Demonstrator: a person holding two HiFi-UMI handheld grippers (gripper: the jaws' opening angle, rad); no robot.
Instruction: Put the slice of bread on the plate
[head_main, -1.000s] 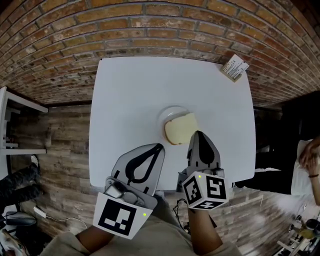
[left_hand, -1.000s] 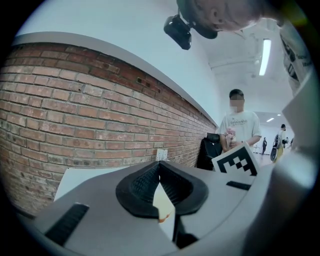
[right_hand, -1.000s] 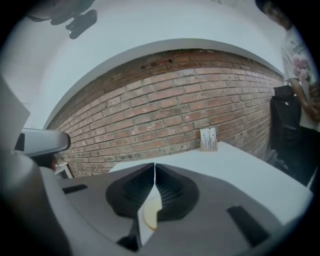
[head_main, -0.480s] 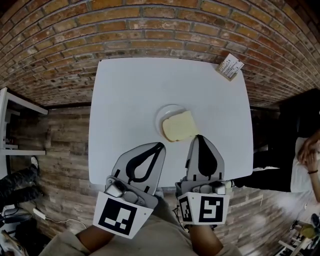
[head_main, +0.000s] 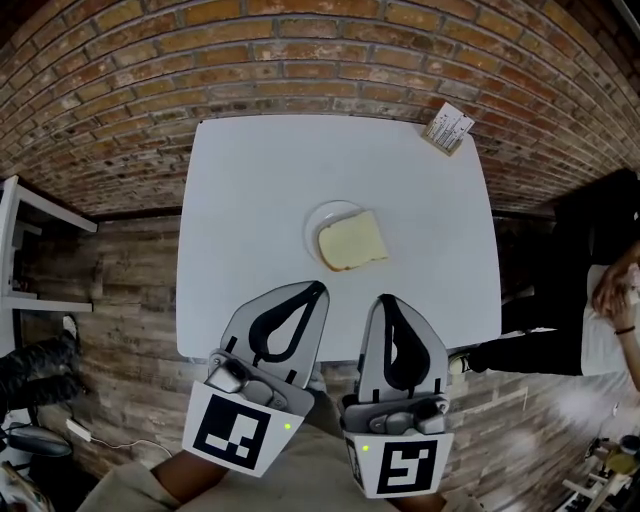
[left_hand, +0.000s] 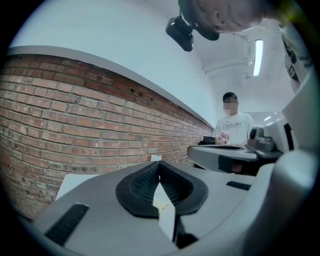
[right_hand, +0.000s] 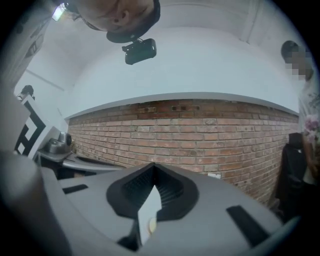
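Observation:
A pale slice of bread (head_main: 352, 242) lies flat on a small white plate (head_main: 322, 216) in the middle of the white table (head_main: 250, 180), its right part hanging over the plate's rim. My right gripper (head_main: 386, 299) is shut and empty, held near the table's front edge, clear of the bread. The left gripper (head_main: 318, 289) sits beside it, also shut with nothing in it. In the left gripper view the jaws (left_hand: 159, 165) meet at their tips. In the right gripper view the jaws (right_hand: 153, 167) are closed too, pointing level at the brick wall.
A small printed box (head_main: 447, 128) lies at the table's far right corner. A brick wall (head_main: 320, 60) stands behind the table. A white shelf (head_main: 20, 250) is at the left on the wooden floor, and a person (head_main: 615, 300) is at the right.
My right gripper has drawn back from the bread toward me, risen and rolled, its marker cube now facing up. The bread stays on the plate. The left gripper has shifted only slightly.

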